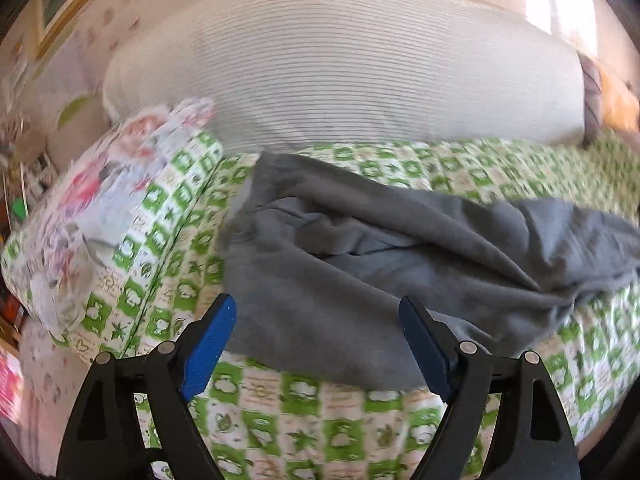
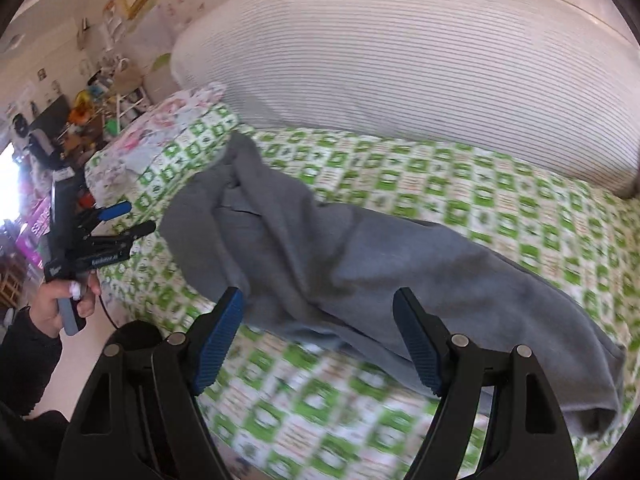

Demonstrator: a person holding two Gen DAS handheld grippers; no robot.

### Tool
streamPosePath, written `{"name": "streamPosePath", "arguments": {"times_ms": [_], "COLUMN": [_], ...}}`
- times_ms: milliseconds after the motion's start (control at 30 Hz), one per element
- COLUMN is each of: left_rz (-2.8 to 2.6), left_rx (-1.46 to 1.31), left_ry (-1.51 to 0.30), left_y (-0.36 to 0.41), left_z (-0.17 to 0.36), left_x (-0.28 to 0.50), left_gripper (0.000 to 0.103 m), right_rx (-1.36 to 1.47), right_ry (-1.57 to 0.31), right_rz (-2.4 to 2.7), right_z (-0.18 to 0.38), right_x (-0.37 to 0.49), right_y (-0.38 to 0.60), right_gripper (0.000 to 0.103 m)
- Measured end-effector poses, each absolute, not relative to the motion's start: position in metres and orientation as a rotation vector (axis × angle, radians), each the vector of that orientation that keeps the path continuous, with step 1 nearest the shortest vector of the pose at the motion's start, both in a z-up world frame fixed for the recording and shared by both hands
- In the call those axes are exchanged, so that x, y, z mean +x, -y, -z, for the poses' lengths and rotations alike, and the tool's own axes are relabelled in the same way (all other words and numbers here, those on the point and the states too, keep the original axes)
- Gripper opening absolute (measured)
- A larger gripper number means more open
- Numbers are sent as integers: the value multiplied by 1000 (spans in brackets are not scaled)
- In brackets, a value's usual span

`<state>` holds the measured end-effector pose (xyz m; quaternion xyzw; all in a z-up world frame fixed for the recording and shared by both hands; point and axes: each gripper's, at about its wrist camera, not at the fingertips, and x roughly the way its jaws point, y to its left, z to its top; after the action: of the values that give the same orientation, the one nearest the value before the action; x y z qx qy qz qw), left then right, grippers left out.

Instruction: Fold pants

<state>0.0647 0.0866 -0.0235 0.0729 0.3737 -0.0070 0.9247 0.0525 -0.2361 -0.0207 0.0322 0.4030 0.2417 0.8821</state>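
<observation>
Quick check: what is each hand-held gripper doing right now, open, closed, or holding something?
Left hand-held gripper: open, holding nothing, above the grey pants.
Right hand-held gripper: open, holding nothing.

Left tool (image 1: 318, 312) wide open and empty, right tool (image 2: 318, 306) likewise, both angled downward

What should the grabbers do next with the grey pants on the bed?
Probably bring both down to pinch an edge of the grey pants. The left gripper and right gripper are open and hold nothing, and the pants lie rumpled on the green checked bedcover, not yet neatly folded.
</observation>
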Motion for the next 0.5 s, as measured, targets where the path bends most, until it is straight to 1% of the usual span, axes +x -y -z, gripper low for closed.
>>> {"name": "streamPosePath", "arguments": {"times_ms": [133,267,500], "left_rz": [17,38,94], "left_rx": [106,95,44], "left_ry": [-772,-800,-865], "left_y": [-120,-148,-179], "left_z": [13,6,18], "left_x": [87,126,210], "left_gripper": [84,84,84], "right_rx": [72,81,32], "right_ry": [-864,-894,-940], "right_rz": [-542,-572,-596], "right_z": [25,33,55], "right_x": [71,93,132], "right_y": [203,175,123], "right_gripper": [78,78,78]}}
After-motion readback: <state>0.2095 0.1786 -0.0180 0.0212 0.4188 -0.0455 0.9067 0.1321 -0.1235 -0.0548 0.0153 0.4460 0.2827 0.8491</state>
